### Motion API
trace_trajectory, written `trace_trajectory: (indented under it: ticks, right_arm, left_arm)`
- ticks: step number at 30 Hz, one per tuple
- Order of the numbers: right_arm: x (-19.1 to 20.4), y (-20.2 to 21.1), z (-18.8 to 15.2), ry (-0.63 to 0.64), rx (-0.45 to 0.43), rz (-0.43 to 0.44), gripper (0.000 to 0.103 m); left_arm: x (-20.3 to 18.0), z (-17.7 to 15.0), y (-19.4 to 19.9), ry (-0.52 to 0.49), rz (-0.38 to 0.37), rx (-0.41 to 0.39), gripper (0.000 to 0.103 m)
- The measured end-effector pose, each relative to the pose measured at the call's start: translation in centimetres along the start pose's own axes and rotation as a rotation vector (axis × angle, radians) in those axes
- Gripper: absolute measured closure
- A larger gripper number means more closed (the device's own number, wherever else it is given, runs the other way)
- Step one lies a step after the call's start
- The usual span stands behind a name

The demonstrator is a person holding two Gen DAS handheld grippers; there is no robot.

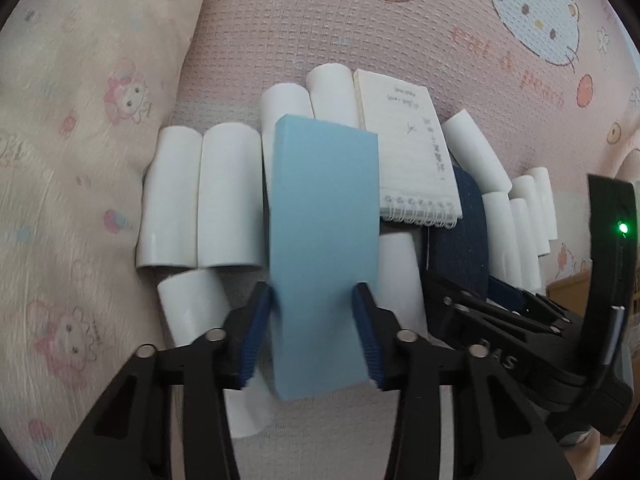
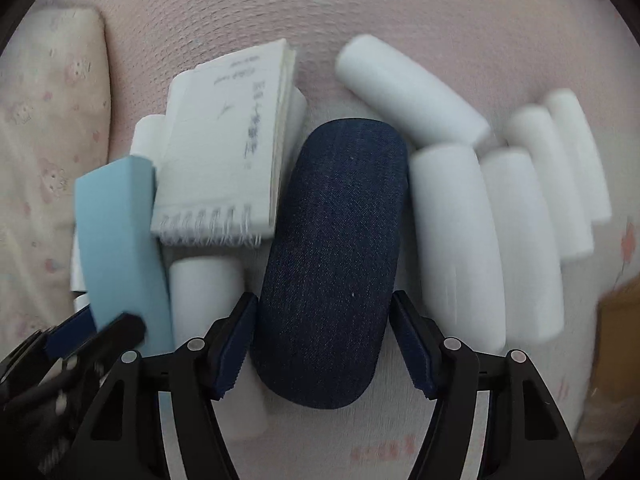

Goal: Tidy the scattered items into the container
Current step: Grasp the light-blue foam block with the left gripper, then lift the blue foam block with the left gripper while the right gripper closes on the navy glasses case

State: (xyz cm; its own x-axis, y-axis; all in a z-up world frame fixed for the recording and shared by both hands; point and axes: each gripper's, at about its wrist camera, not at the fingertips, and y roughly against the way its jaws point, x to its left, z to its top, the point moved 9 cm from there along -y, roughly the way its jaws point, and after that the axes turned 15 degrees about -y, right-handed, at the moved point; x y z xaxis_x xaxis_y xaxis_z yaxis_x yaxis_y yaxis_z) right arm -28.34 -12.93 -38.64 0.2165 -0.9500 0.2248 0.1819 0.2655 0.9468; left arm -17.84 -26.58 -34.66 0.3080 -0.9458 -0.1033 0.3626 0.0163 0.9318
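Observation:
My left gripper [image 1: 316, 320] is shut on a light blue box [image 1: 324, 240], held above several white rolls [image 1: 228, 196]. The box also shows at the left of the right wrist view [image 2: 120, 248]. My right gripper [image 2: 324, 344] is shut on a dark blue denim case [image 2: 332, 256]; the case also shows in the left wrist view [image 1: 464, 236]. A white spiral notebook [image 1: 408, 152] lies on the rolls between box and case, and it also shows in the right wrist view [image 2: 224, 160]. No container is clearly in view.
Everything lies on a pink cartoon-print mat [image 1: 440, 20]. A cream patterned blanket [image 1: 72, 160] lies at the left. More white rolls [image 2: 496, 216] lie to the right of the case. A brown cardboard edge [image 2: 616, 340] shows at far right.

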Motion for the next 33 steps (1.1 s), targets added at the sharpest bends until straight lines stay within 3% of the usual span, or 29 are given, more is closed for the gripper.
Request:
trace_trajectory:
  ticks: [7, 12, 17, 24, 27, 33]
  right_arm:
    - [-2.4, 1.4, -2.7, -0.049, 0.030, 0.031, 0.043]
    - [-4.2, 2.2, -4.8, -0.056, 0.037, 0.038, 0.043]
    - [-5.6, 3.1, -7.2, -0.079, 0.053, 0.040, 0.043]
    - [-7.4, 3.9, -9.7, -0.131, 0.080, 0.046, 0.042]
    - [-8.3, 4.3, -10.1, -0.178, 0.077, 0.061, 0.042]
    - [-9.4, 6.0, -10.2, -0.291, 0.033, 0.214, 0.041]
  left_arm:
    - [0.4, -0.7, -0.2, 0.031, -0.070, 0.017, 0.059]
    - [-1.0, 0.2, 0.4, -0.063, -0.079, -0.007, 0.038]
    - [-0.2, 2.4, -0.4, -0.053, -0.025, 0.010, 0.037]
    - [0.8, 3.0, -1.9, 0.055, -0.061, 0.041, 0.037]
    - [0.7, 2.9, -1.7, 0.035, -0.047, 0.025, 0.038]
    - [0.2, 1.2, -1.6, 0.040, -0.080, 0.056, 0.038]
